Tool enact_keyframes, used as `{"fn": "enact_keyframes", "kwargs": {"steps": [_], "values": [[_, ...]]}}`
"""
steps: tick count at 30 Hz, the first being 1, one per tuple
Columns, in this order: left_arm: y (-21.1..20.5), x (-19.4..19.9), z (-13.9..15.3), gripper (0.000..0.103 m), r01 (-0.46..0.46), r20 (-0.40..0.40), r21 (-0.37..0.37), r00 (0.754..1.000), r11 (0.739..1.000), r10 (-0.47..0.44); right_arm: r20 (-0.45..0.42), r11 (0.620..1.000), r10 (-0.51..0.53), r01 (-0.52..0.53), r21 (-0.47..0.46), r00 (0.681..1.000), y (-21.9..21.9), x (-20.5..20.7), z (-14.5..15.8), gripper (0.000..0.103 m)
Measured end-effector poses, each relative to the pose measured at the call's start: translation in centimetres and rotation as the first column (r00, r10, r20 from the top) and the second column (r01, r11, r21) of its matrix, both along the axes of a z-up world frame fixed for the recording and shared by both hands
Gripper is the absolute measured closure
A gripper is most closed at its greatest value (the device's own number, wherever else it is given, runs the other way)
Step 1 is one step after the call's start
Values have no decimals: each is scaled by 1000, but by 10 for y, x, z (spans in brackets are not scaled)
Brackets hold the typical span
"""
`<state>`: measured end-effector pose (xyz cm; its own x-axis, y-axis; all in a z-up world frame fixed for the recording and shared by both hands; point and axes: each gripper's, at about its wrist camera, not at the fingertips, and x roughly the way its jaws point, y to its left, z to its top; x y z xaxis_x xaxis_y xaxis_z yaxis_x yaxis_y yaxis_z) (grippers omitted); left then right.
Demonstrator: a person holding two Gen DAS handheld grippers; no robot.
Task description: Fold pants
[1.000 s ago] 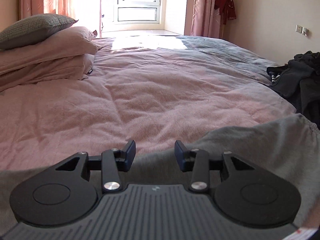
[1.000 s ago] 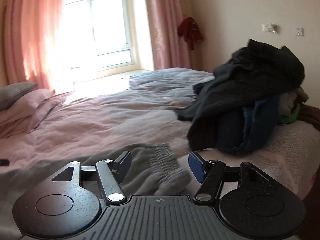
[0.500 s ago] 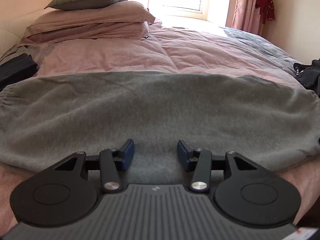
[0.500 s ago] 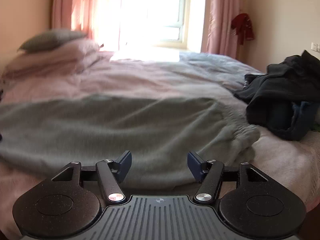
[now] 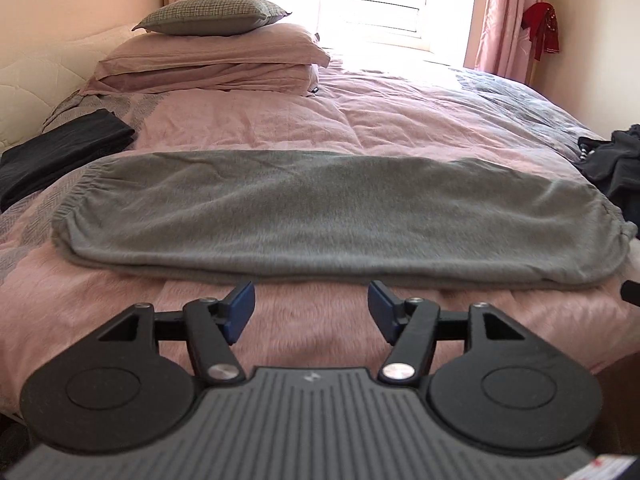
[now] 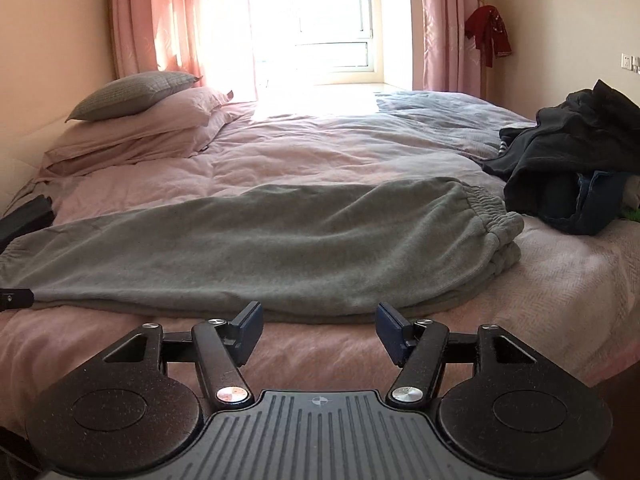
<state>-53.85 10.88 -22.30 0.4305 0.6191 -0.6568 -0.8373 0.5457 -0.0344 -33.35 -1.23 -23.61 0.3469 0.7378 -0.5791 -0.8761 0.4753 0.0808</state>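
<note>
Grey pants (image 5: 320, 208) lie flat across the near part of the bed (image 5: 360, 120), long axis left-right, folded lengthwise w/ one leg stacked on the other; double edge shows along the near side. Elastic cuffs (image 5: 74, 196) at the left end, bunched waistband (image 6: 492, 216) at the right end. Fabric mostly smooth, slight hump near the waist in the right wrist view.

Left gripper (image 5: 311, 308) sits just short of the near edge of the pants, over bare pink duvet, not touching cloth. Its jaws have just been opening; gap now medium-wide, nothing between the blue pads (image 5: 240, 312).

Right gripper (image 6: 318, 330) also near side, just short of the pants edge, toward the waist half. Jaws spread wide, empty, pads (image 6: 250, 332) clear of the fabric.

Tip of the other tool pokes in at the edge of each view: far right in the left cam, far left in the right cam.

Rest: folded black garment (image 5: 60, 152) on the left side of the bed, just beyond the cuff end, apart from the pants. Dark clothes pile (image 6: 576, 168) on the right, near the waistband but not touching as far as I can tell. Pillow stack (image 5: 212, 52) far left at the headboard, grey one on top of two pink. Window (image 6: 320, 20) far, pink curtains (image 6: 160, 20) both sides, red item (image 6: 488, 34) hanging on the right wall.
</note>
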Motion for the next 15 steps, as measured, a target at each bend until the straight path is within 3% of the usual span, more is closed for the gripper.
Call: {"fn": "enact_keyframes", "kwargs": {"steps": [8,10,15], "values": [[-39,-17,20,44,32,14,11,999,999,-32,-26,1000,-15,15,19,1000,-27,-34,14,44],[-42,-17,23,39,34,9,19,999,999,-34,-22,999,-18,19,28,1000,-31,-37,17,44],[-44,-14,24,38,34,5,21,999,999,-34,-27,999,-18,19,31,999,-33,-37,19,44]]}}
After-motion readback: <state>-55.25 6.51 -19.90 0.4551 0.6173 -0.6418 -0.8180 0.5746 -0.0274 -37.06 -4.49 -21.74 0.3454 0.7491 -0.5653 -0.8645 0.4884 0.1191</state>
